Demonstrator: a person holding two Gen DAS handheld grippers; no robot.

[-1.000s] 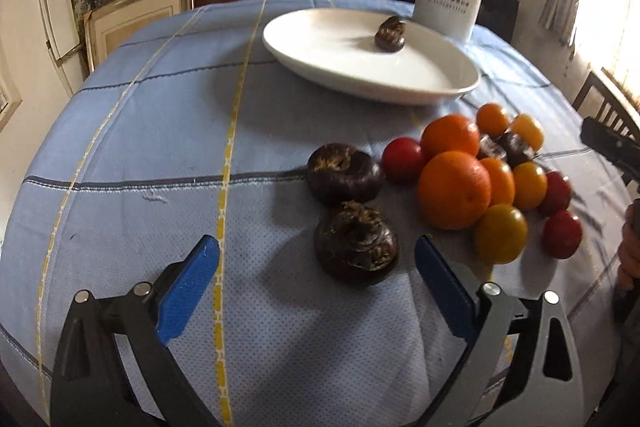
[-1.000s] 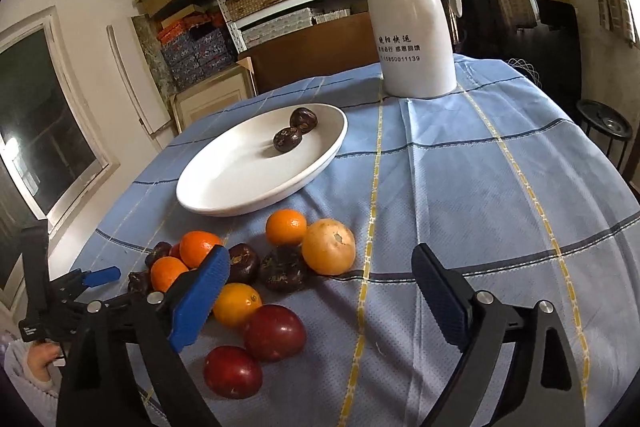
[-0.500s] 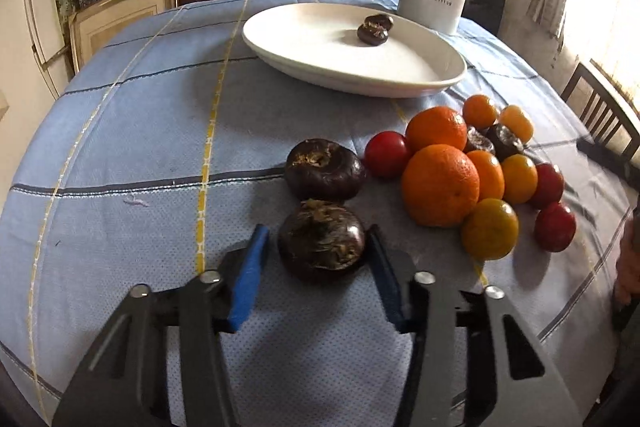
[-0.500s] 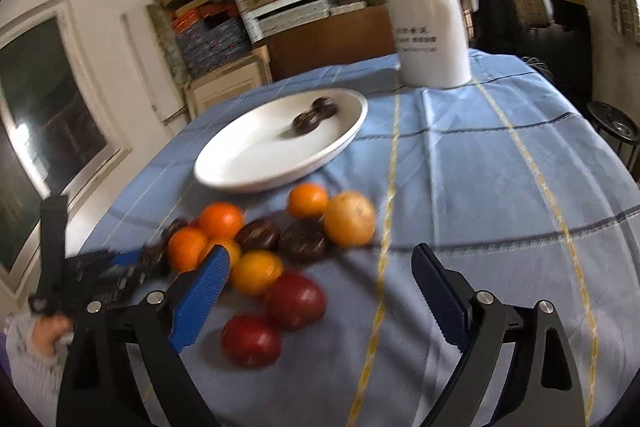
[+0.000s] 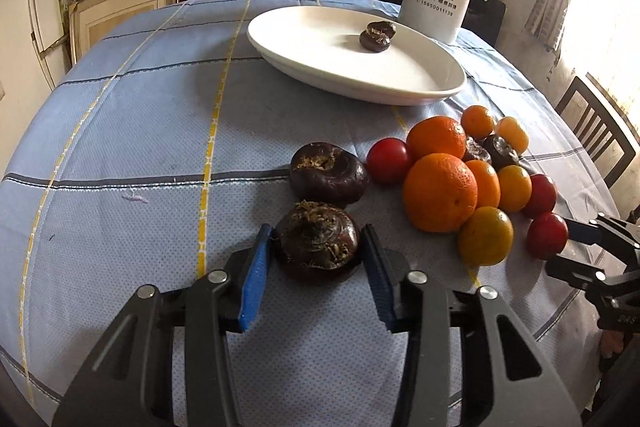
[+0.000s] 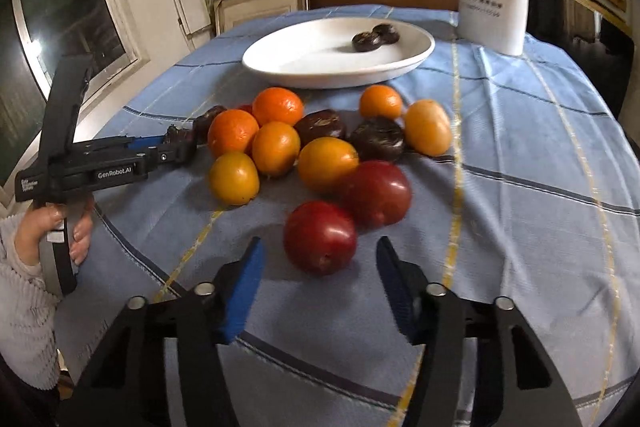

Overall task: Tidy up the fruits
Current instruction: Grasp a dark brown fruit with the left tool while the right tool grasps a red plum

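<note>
Claw (image 5: 316, 251) in your left hand sat clamped on the dark brown round water chestnut (image 5: 318, 241), while your right claw (image 6: 320, 269) gaped just short of the glossy red plum (image 6: 320, 237).

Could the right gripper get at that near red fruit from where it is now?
Probably yes. The right gripper is open with the near red fruit just ahead of its gap, nothing between; a second red fruit touches it behind.
</note>
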